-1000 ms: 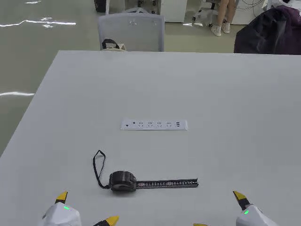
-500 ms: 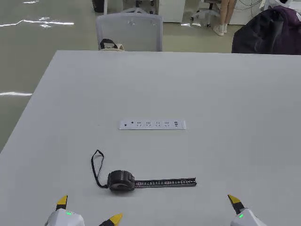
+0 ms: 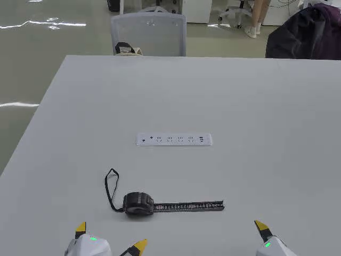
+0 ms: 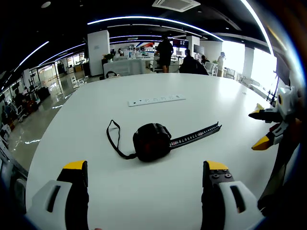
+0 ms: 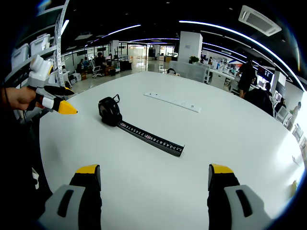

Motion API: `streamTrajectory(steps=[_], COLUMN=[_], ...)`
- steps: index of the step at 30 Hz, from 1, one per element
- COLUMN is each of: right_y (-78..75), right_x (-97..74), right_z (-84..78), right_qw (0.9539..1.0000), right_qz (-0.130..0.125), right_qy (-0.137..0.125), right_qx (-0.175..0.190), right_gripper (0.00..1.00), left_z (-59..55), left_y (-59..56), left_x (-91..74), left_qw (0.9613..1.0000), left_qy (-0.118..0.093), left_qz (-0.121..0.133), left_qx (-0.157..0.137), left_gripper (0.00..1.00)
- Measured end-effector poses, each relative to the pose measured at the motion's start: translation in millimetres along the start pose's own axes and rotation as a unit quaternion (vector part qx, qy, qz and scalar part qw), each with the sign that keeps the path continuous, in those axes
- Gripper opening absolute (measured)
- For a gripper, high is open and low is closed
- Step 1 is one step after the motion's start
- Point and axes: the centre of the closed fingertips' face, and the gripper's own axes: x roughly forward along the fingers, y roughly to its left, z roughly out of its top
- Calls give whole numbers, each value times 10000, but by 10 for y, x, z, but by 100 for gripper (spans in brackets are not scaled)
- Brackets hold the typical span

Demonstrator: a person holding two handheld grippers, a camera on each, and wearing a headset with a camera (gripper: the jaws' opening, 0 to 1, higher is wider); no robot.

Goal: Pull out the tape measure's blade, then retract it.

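Item: tape measure (image 3: 138,204), black case with wrist strap (image 3: 111,186), lay on the white bench (image 3: 240,96) near its front edge. The blade (image 3: 189,206) was partly drawn out, flat on the bench toward the person's right, its tip free. Power strip (image 3: 174,140) lay beyond it, well apart. Left gripper (image 4: 145,166): fingers spread wide, holding nothing, short of the case. Right gripper (image 5: 153,170): fingers likewise wide apart and empty, short of the blade's tip. Handling, as judged: left fingers should close across the case to pin it. Right fingers should pinch the tip squarely, pull in line with the blade, then ease it back rather than let it whip.
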Motion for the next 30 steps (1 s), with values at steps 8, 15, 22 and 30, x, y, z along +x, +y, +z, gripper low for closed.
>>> streamTrajectory(steps=[8,15,22,30], right_y=[14,11,-25,-84], right_x=[77,152,246,327], right_z=[-15,-6,-37,-58], right_qw=[10000,9999,9998,9996], right_qz=[28,104,161,242], right_qy=[46,38,112,150], right_qx=[37,-15,2,-19], right_gripper=[93,92,91,89], left_z=[95,181,200,247], left_y=[-30,-110,-96,-120], left_x=[175,302,529,719], left_qw=[9996,9990,9984,9977], left_qy=[-223,-310,-477,-571], left_qz=[113,170,271,360], left_qx=[-123,-281,-125,-50], left_gripper=[99,99,99,99])
